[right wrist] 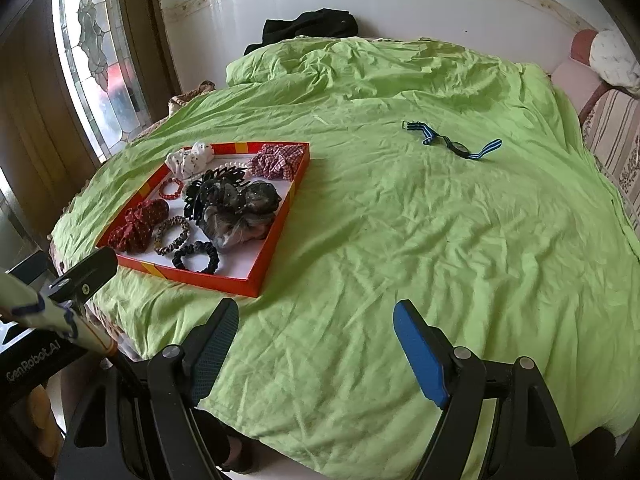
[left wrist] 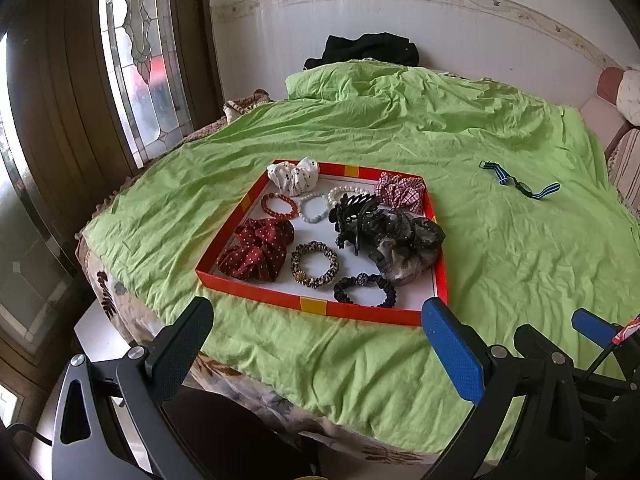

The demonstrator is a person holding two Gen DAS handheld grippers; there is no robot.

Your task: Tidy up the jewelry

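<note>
My left gripper [left wrist: 320, 344] and right gripper [right wrist: 316, 344] hover over the near edge of a bed draped in a rumpled green sheet [right wrist: 400, 240], fingers spread wide and holding nothing. The red tray [left wrist: 256, 294] lies just ahead of my left fingers, crowded with a dark red polka-dot scrunchie [left wrist: 256, 252], a leopard-print hair tie [left wrist: 315, 264], a black hair tie [left wrist: 365, 290], a red bead bracelet [left wrist: 279, 205], a pearl bracelet [left wrist: 347, 193], a black claw clip [left wrist: 352, 220], a white scrunchie [left wrist: 294, 176] and a checked scrunchie [left wrist: 400, 192]. A blue-striped watch [right wrist: 454, 145] lies alone on the sheet, well apart from the tray. Black clothing [right wrist: 308, 26] is heaped by the far wall.
</note>
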